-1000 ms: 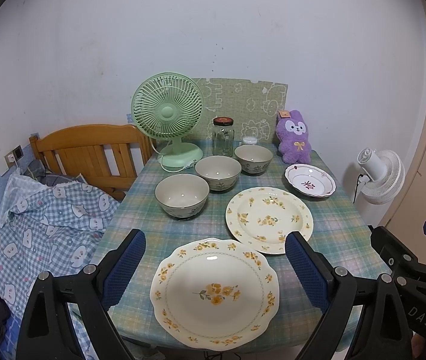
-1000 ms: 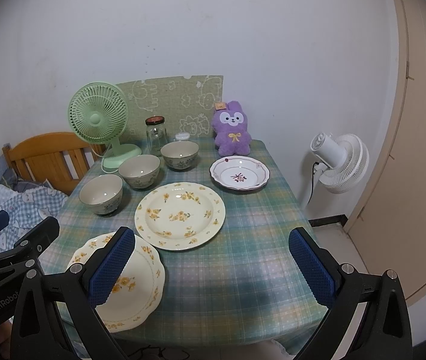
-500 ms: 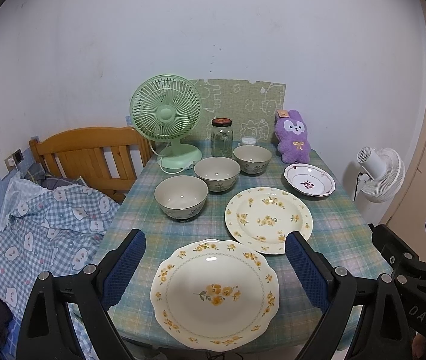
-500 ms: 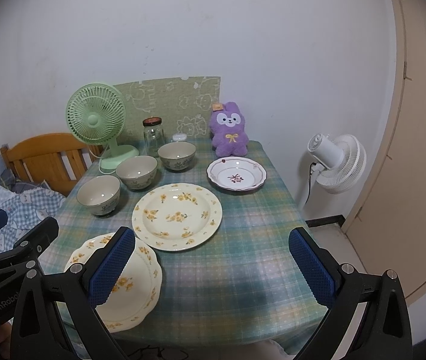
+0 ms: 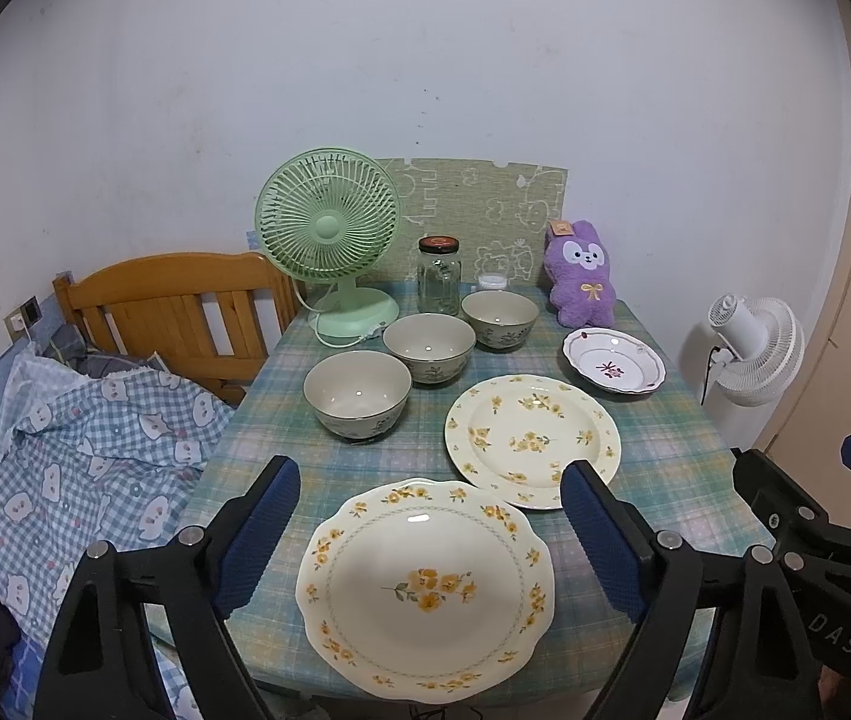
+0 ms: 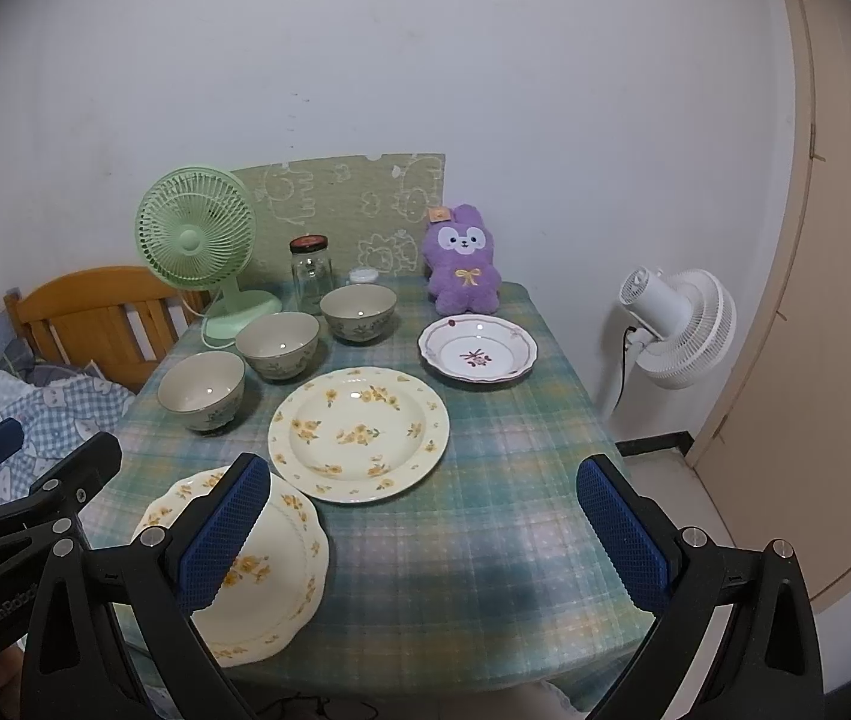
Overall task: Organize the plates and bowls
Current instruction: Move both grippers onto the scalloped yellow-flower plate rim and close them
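Little is changed since a second ago: left tool [image 5: 428, 531], closing slightly yet wide and empty, is framed over the scalloped yellow-flowered plate [image 5: 425, 585]; right tool [image 6: 425, 525] is held wide beside it.

Three grey-green bowls [image 5: 357, 393] [image 5: 429, 347] [image 5: 500, 318] stand upright in a diagonal row running toward 1 o'clock. At their 3 o'clock, a yellow-flowered round plate [image 5: 533, 441]; nearest, at 6, a scalloped yellow-flowered plate [image 5: 425, 585]; farthest, at 2, a small red-patterned plate [image 5: 614, 360].

The small white container [image 5: 492, 282] behind the far bowl [image 5: 500, 318] is mostly hidden, perhaps a jar.
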A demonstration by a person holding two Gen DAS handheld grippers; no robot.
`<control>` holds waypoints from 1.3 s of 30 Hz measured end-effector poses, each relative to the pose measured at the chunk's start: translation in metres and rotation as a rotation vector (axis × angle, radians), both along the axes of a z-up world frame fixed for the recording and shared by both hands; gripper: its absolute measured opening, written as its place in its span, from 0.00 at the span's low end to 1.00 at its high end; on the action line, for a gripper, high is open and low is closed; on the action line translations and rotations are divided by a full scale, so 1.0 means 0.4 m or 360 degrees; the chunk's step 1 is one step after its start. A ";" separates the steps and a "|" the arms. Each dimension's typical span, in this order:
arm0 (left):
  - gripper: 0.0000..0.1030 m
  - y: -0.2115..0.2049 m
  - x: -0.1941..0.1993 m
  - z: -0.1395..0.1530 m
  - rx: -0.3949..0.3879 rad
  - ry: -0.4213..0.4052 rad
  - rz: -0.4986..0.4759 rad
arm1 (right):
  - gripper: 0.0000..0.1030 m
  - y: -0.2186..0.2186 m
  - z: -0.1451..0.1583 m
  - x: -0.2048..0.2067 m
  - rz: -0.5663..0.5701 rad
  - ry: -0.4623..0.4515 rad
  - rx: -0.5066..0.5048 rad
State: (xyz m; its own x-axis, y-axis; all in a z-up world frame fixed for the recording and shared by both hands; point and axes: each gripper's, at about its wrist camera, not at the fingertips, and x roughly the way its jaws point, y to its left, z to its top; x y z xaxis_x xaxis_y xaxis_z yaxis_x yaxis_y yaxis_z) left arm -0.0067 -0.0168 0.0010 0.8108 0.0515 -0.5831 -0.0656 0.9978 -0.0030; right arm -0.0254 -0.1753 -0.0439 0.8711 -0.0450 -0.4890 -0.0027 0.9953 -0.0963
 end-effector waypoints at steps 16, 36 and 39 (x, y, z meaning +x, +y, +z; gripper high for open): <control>0.79 0.103 0.077 -0.041 -0.0049 0.0097 -0.0020 | 0.97 0.109 -0.028 0.062 0.0057 0.0019 0.0035; 0.74 0.212 0.191 -0.227 0.0032 0.0278 -0.0112 | 0.94 0.234 -0.225 0.193 -0.0031 0.0149 -0.0007; 0.74 0.217 0.200 -0.264 0.0060 0.0305 -0.0125 | 0.93 0.241 -0.266 0.211 -0.0046 0.0191 -0.0019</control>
